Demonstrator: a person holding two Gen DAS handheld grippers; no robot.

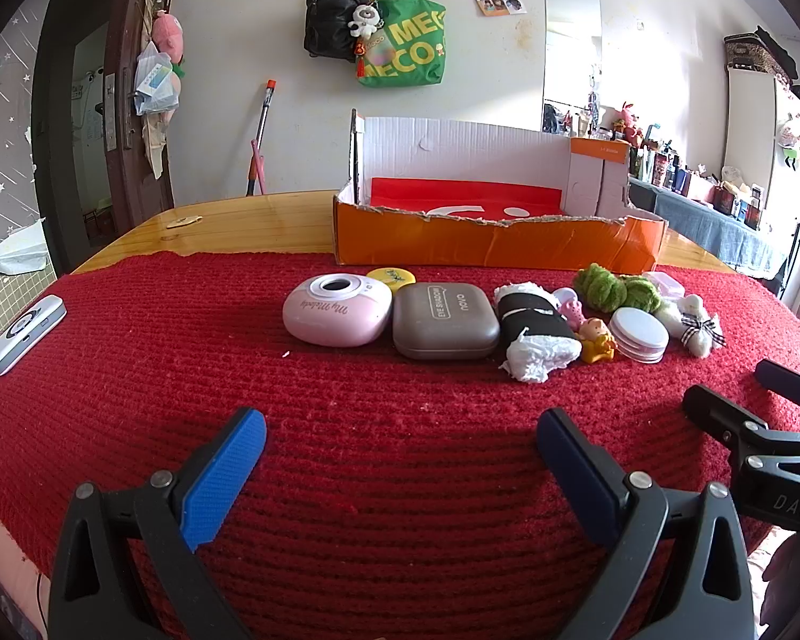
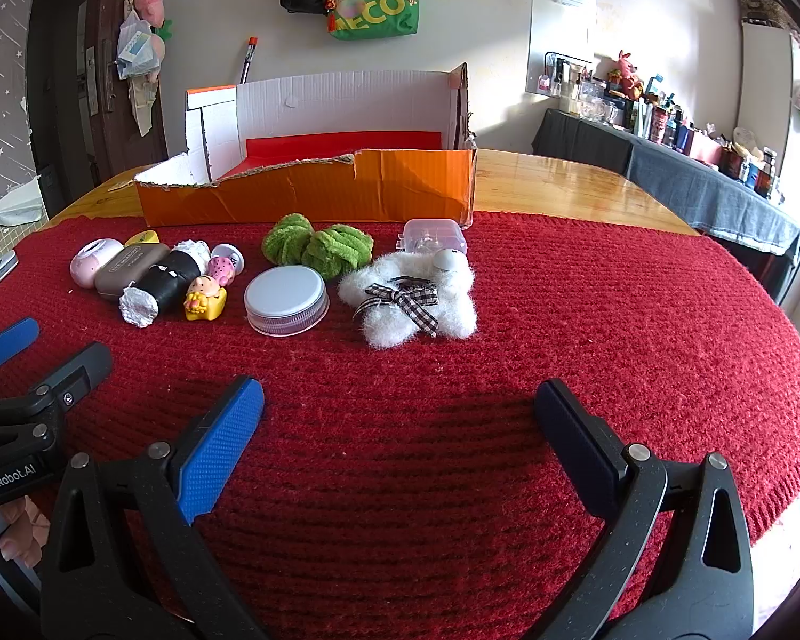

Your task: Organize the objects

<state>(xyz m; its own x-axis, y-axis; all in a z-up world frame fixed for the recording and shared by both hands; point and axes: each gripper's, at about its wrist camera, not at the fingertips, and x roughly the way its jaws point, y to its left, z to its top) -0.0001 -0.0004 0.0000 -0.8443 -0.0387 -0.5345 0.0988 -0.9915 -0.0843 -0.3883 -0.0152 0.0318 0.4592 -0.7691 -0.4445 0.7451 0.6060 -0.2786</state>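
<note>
Ribbed knitted cloth (image 2: 560, 288), glossy wooden table (image 2: 560, 181)

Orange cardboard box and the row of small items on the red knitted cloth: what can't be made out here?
- Orange cardboard box: most of its floor is hidden by the near wall in both wrist views.
- Small clear plastic case: contents too small to tell, right wrist view.
- Round yellow tin: partly hidden behind the pink oval case, left wrist view.

red ribbed cloth (image 2: 560, 320), orange box (image 2: 320, 192), pink case (image 1: 336, 314), green pompoms (image 2: 314, 248)
</note>
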